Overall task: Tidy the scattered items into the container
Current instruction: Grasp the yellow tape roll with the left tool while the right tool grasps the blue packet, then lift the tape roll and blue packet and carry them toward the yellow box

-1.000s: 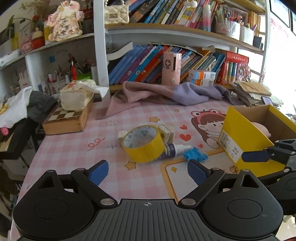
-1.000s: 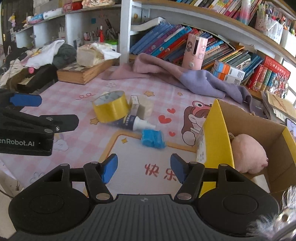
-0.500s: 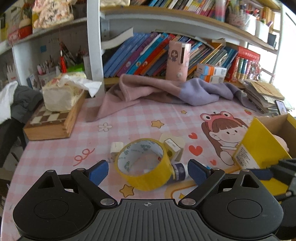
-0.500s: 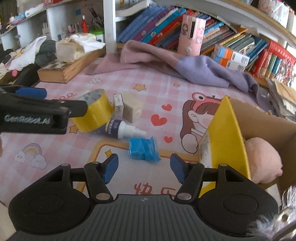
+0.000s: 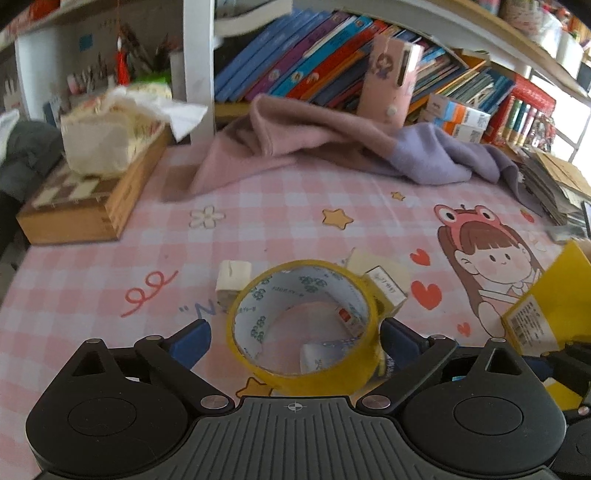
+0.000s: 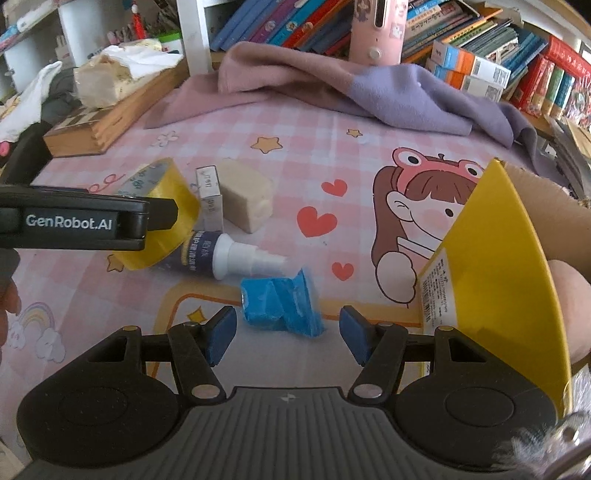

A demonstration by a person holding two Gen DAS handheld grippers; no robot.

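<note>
A yellow tape roll (image 5: 306,325) lies tilted on the pink mat, between the open fingers of my left gripper (image 5: 295,341); it also shows in the right wrist view (image 6: 166,210). A blue packet (image 6: 280,308) lies between the open fingers of my right gripper (image 6: 284,332). A white-capped bottle (image 6: 221,254), a small box (image 6: 210,199) and a beige block (image 6: 247,199) lie beside the tape. The yellow cardboard box (image 6: 491,266) stands at the right with a pink plush (image 6: 569,306) inside.
A pink and purple cloth (image 6: 332,85) lies at the back below the bookshelf. A wooden chess box (image 5: 88,206) with a tissue pack (image 5: 107,140) on it stands at the left. A pink case (image 6: 376,29) stands upright behind the cloth.
My left gripper has moved forward and now straddles the tape roll. My right gripper has moved forward and down toward the blue packet. Both stay open.
</note>
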